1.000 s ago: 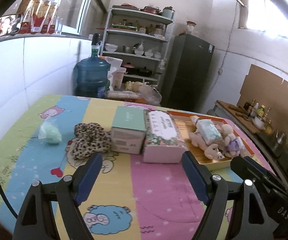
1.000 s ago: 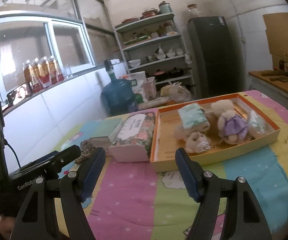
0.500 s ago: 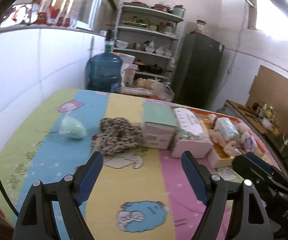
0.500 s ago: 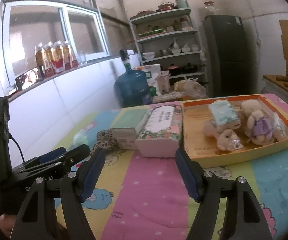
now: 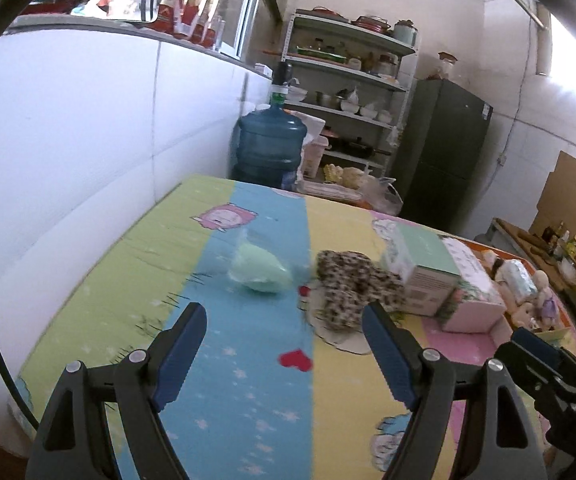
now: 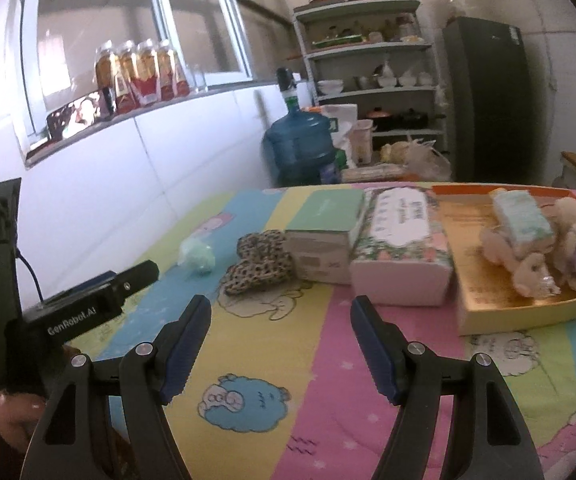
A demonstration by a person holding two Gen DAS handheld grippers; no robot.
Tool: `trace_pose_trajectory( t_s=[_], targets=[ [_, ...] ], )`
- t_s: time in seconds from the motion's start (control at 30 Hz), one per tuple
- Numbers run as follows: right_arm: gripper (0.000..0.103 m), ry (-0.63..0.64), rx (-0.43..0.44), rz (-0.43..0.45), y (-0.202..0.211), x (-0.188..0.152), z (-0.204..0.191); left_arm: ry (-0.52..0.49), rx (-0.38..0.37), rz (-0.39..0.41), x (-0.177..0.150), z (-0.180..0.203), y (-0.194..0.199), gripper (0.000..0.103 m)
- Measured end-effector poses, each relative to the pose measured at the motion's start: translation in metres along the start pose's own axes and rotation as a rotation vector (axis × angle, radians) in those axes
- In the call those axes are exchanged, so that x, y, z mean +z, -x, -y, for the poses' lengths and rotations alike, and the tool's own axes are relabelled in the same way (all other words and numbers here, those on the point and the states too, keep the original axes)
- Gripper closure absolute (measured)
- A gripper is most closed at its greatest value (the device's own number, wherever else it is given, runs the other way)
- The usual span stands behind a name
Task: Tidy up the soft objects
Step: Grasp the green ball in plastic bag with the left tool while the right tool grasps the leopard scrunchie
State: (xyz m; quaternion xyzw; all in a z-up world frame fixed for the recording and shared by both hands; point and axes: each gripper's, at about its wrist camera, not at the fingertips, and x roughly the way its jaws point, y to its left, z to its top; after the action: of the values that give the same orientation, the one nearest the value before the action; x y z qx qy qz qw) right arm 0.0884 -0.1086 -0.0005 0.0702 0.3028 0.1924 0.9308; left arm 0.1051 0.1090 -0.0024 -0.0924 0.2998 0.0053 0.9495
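Where left view blurs, sharp scrunchie (image 6: 259, 266)

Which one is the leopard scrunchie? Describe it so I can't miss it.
Start at the shallow orange tray of plush toys, then go left past the floral tissue pack and the mint-topped cardboard box. The leopard-print fabric scrunchie lies right against that box. It alone is spotted brown; the pale green bagged lump lies farther left.

The desk (image 5: 176, 240) cloth runs in green, blue, yellow and pink stripes with cartoon animals. A mint pouch (image 5: 262, 274), a leopard-print scrunchie (image 5: 351, 284), a green-topped box (image 6: 325, 216), a floral tissue pack (image 6: 401, 240), an orange tray (image 6: 527, 314).
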Motion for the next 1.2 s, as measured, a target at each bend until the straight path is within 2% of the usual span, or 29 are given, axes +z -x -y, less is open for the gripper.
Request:
trace_pose_trajectory(
  t_s=[0.3,0.47,0.77,0.87,1.1,1.2],
  targets=[
    [0.029,0.011,0.032,-0.056,-0.041,0.008,-0.02,0.005,0.0,-0.022,0.017,-0.033,-0.02,0.023],
    [0.029,0.01,0.048,-0.079,-0.059,0.01,-0.027,-0.004,-0.048,-0.093,0.031,-0.039,-0.053,0.023],
    [0.029,-0.01,0.047,-0.104,-0.081,0.014,-0.022,0.013,-0.065,-0.18,0.046,-0.037,-0.116,0.023],
    [0.029,-0.018,0.045,-0.113,-0.088,0.015,-0.017,0.033,-0.074,-0.218,0.047,-0.036,-0.131,0.029],
    [0.029,-0.035,0.05,-0.144,-0.105,0.015,-0.011,0.049,-0.093,-0.267,0.038,-0.037,-0.15,0.033],
    [0.029,-0.035,0.053,-0.162,-0.113,0.014,-0.012,0.038,-0.101,-0.266,0.036,-0.036,-0.152,0.037]
  ],
)
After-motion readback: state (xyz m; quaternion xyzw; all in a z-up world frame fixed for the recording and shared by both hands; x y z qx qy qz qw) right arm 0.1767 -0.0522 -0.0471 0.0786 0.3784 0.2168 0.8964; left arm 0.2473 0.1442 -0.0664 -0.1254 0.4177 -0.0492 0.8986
